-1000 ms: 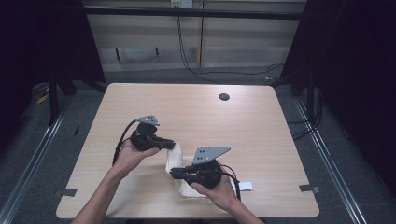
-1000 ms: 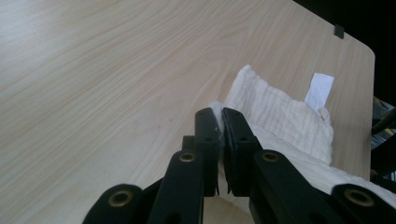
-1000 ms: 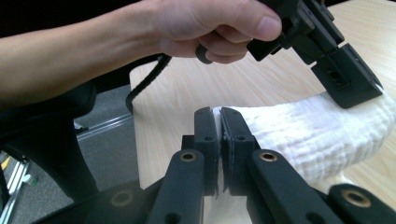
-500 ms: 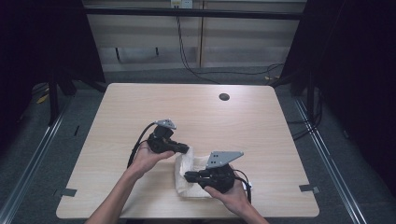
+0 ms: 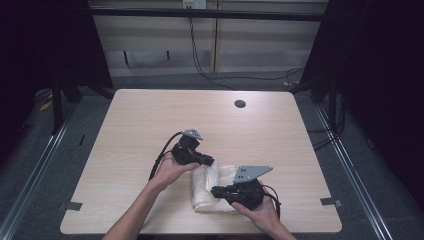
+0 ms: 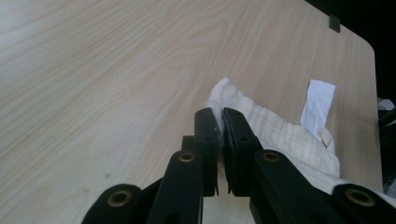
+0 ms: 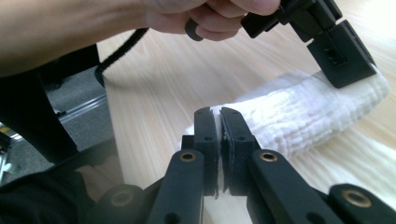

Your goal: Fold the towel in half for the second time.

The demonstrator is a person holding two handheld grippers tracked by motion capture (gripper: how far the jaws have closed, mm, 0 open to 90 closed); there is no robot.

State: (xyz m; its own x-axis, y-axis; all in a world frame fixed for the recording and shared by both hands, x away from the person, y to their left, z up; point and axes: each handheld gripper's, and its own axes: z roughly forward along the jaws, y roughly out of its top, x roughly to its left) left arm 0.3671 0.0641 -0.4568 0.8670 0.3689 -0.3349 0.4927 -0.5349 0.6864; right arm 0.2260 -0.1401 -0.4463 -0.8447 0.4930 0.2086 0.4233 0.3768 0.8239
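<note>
A white cloth [image 5: 212, 184] lies bunched in a folded roll on the wooden table [image 5: 150, 125], near its front edge. My left gripper [image 5: 207, 160] is shut on the cloth's far end, and in the left gripper view the jaws pinch a thin edge of the cloth [image 6: 280, 135] at the left gripper [image 6: 218, 116]. My right gripper [image 5: 216, 191] is shut on the near end. In the right gripper view the right gripper [image 7: 218, 114] nips the rim of the cloth [image 7: 308, 112], with the left gripper [image 7: 343, 60] pressing on the far end.
A small white paper slip [image 6: 318, 103] lies on the table beside the cloth. A dark round hole [image 5: 240, 104] sits near the table's far edge. Tape marks [image 5: 331, 201] flank the front corners. Bare wood stretches to the left and back.
Both hands have slid to the right and slightly lower, carrying the cloth with them. The cloth has drawn together into a narrower roll between the two grippers.
</note>
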